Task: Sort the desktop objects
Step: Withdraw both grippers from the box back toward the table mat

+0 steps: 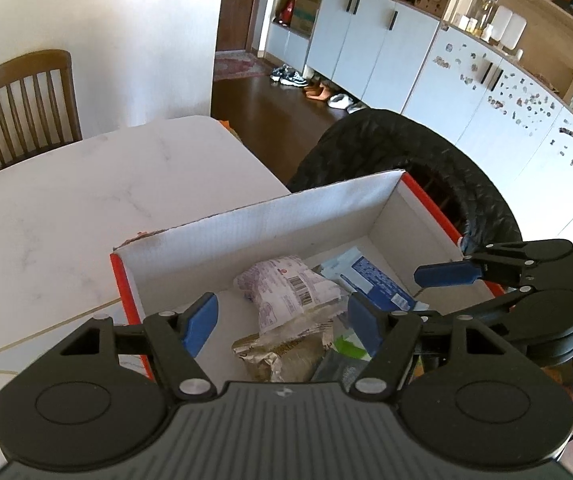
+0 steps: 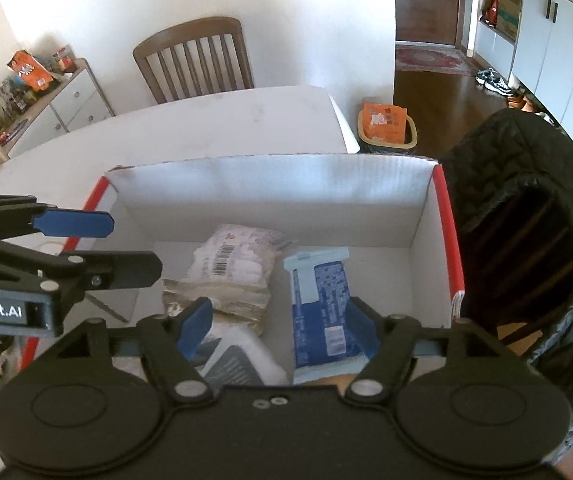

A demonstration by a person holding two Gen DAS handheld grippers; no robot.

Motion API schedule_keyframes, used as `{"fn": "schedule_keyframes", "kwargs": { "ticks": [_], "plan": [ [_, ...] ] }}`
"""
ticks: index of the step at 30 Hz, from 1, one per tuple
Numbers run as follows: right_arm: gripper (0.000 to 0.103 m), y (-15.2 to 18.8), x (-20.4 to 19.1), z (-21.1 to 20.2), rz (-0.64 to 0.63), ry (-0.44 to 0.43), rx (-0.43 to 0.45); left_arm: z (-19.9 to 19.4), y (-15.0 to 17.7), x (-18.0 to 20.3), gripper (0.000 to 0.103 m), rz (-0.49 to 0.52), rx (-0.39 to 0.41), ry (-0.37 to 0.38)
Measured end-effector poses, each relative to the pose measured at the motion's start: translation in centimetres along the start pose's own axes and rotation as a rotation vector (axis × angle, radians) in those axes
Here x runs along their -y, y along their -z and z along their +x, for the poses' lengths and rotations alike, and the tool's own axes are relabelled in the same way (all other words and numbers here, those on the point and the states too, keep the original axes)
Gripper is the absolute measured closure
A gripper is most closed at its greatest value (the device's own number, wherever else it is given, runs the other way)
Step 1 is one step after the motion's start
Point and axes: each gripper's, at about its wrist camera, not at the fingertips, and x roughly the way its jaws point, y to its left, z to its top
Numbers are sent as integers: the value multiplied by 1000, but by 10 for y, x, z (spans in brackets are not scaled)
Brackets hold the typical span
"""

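Several packets lie in the open white box (image 2: 270, 184) with red outer sides, which sits on the pale counter (image 1: 66, 200): a lilac-printed packet (image 2: 238, 256) showing a barcode, a blue packet (image 2: 322, 304) with small print too fine to read, and a crumpled gold-brown wrapper (image 1: 278, 352). Both claws hang over the box, tipped steeply down into it. The left claw (image 1: 282, 322) has its blue pads spread wide with nothing gripped; the right claw (image 2: 278, 326) stands parted too, the blue packet below it but not pinched. A label reading "Robot.AI" shows on the left claw's side. A wooden chair (image 2: 194, 60) stands behind the counter, a black quilted jacket (image 2: 526, 220) drapes beside the box
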Motion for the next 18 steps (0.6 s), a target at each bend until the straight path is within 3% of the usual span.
{"fn": "schedule_keyframes", "kwargs": {
  "ticks": [14,18],
  "plan": [
    [24,19,-27,-36,14,-2,63,-41,20,0,27,47,36,59],
    [18,25,-36,-45,34,-3,92,-55,28,-7,26,52,50,58]
  ]
}}
